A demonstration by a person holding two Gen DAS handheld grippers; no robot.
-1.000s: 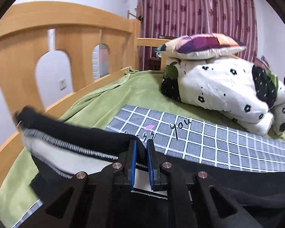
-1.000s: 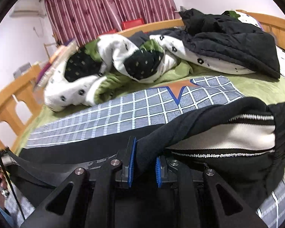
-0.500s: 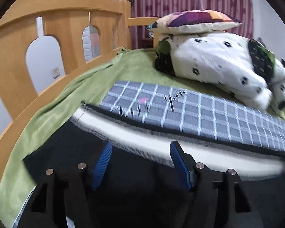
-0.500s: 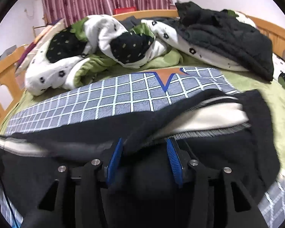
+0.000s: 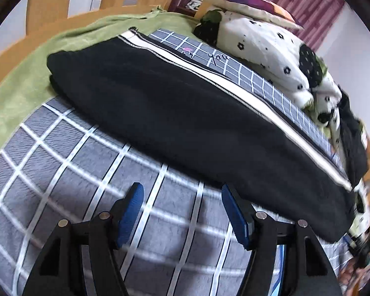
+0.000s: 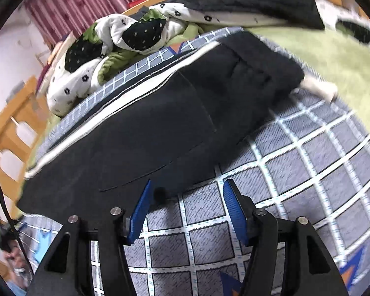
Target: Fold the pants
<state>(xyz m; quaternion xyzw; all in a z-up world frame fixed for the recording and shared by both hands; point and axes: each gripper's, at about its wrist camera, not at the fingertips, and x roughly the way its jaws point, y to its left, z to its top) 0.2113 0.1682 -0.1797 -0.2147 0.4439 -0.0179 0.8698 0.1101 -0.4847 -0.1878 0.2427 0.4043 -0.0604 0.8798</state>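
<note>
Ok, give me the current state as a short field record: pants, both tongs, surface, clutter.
pants: black pants with a white side stripe, lying flat, folded lengthwise
surface: grey checked blanket over a green sheet
left tongs: open, empty, over the blanket just short of the pants' edge
right tongs: open, empty, at the pants' near edge
clutter: bunched floral quilt and pillow beyond the pants
frame: wooden bed rail
</note>
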